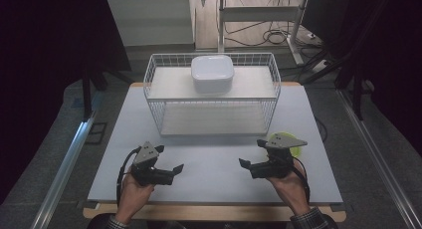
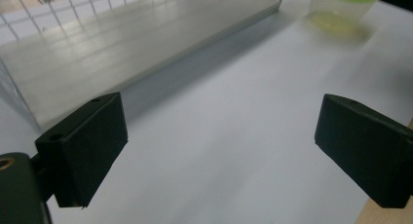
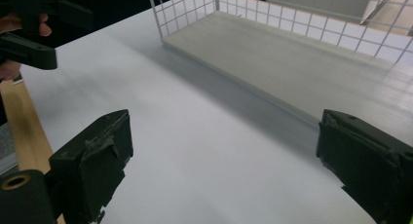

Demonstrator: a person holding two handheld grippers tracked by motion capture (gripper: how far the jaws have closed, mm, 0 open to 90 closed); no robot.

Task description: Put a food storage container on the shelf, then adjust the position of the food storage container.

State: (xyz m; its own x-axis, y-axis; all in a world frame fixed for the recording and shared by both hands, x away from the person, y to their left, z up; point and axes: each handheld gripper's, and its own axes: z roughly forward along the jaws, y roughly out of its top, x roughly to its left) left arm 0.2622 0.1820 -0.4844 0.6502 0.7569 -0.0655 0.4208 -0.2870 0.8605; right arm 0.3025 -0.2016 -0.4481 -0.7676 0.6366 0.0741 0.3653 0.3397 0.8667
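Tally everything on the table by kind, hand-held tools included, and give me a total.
Wire shelf rack: 1
White lidded container on the rack's upper shelf: 1
Clear cup with a green lid: 1
Hand-held tools, left tool and right tool, both open with nothing between the jaws: 2
Total: 5

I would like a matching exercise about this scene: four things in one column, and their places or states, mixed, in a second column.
Things:
1. white lidded box
2. green-lidded cup
3. left gripper
4. wire shelf rack

Places or states:
A. at the back of the table, two levels
B. jaws open, nothing between them
C. on the rack's top level
D. on the table beside the right gripper

Pairs: 1-C, 2-D, 3-B, 4-A
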